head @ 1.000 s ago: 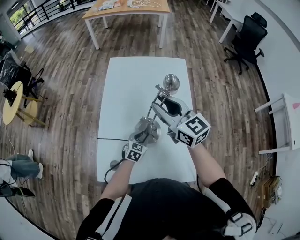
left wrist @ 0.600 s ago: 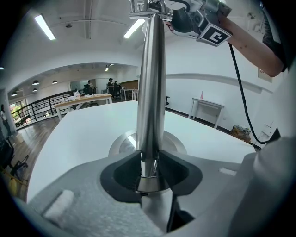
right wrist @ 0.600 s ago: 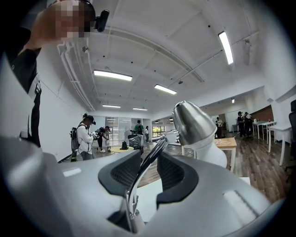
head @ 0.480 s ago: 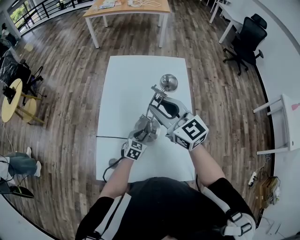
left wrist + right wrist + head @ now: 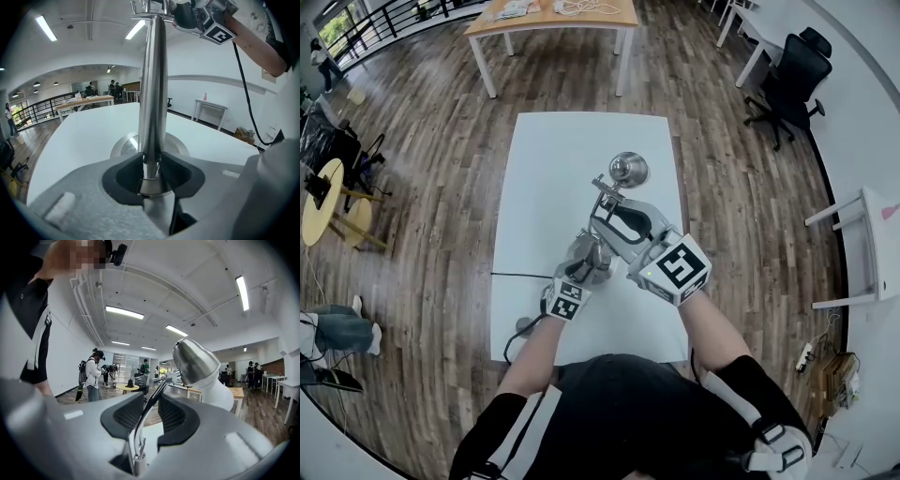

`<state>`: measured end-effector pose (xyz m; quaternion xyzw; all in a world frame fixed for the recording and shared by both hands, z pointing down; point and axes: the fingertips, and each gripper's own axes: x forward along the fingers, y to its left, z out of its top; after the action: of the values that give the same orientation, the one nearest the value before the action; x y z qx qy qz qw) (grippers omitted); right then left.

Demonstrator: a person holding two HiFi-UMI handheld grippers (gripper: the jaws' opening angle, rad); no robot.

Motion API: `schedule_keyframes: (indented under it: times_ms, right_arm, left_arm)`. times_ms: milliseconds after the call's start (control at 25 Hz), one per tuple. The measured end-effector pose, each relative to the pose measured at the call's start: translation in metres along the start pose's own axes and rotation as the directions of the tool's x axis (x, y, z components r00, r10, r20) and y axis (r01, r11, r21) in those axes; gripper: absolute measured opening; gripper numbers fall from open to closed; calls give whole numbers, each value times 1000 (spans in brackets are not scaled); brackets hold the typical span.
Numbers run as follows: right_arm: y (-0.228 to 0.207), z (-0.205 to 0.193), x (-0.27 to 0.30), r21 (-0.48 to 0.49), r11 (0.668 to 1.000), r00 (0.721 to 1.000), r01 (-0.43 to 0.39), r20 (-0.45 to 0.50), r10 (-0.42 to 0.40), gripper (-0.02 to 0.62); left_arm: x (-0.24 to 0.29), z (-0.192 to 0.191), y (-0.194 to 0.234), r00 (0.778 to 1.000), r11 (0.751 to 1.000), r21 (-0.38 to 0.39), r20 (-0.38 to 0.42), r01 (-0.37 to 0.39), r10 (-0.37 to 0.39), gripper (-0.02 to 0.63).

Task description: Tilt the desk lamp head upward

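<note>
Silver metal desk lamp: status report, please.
Left gripper clamps chrome upright pole. Right gripper, just closing, grips thin lamp arm. Silver dome head free, nothing blocking.

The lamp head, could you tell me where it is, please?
In the head view, the lamp head is over the white table, right of centre, just beyond the right gripper.

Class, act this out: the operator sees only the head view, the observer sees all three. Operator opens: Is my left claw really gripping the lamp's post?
Observer: Yes. The left gripper view shows the left claw clamped on the post from both sides, just above the base.
Operator: And the right claw?
Observer: Its jaws have just been closing; the thin arm runs between the pads, which seem to touch it.
Operator: Where's the head?
Observer: Beyond that claw, up and right of the pads, chrome cap uppermost.
</note>
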<state>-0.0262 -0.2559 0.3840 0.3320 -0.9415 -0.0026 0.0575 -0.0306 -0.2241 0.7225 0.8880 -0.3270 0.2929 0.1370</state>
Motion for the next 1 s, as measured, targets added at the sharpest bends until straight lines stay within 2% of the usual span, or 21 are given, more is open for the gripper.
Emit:
schedule_keyframes:
  times_ms: [600, 1000]
  right_arm:
    - [11, 2, 0, -36, 999, 1000, -20, 4, 20, 89]
    - [25, -1, 3, -125, 992, 1000, -30, -1, 30, 84]
  left_arm:
    - [1, 2, -1, 1000, 1000, 10, 9, -1, 1, 126]
    - [4, -3, 0, 1000, 1000, 4, 8, 1, -1, 126]
